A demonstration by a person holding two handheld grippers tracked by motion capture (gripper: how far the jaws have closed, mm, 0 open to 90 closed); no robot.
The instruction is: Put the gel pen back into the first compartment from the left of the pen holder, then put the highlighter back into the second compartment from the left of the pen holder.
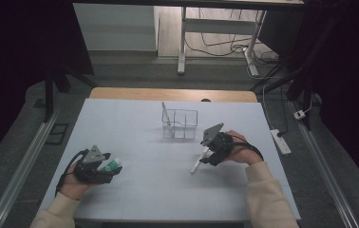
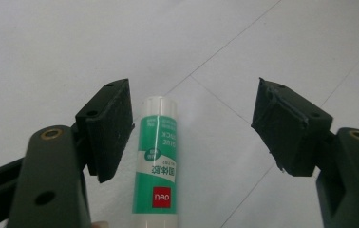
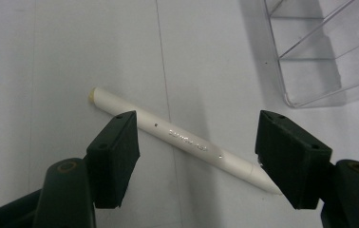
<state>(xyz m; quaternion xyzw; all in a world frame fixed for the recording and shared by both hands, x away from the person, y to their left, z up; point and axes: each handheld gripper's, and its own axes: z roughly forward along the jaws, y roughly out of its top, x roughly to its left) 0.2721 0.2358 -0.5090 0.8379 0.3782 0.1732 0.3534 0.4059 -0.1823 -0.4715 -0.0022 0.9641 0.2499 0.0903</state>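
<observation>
We judged the main risk at the right hand-held gripper (image 3: 196, 156): its wide-open jaws straddled the white pen (image 3: 182, 138) lying slantwise on the table (image 3: 49, 57), so closing might roll it or pinch only the tip. The left hand-held gripper (image 2: 192, 128), also wide open and empty, had the green-labelled glue stick (image 2: 156, 161) beside its left pad.

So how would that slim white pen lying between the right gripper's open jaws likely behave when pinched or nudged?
The slim white pen looks round and smooth, so a sideways nudge would probably roll it across the flat white table. It seems rigid and light. It lies slantwise between the right gripper pads, so closing may swivel it first.
</observation>
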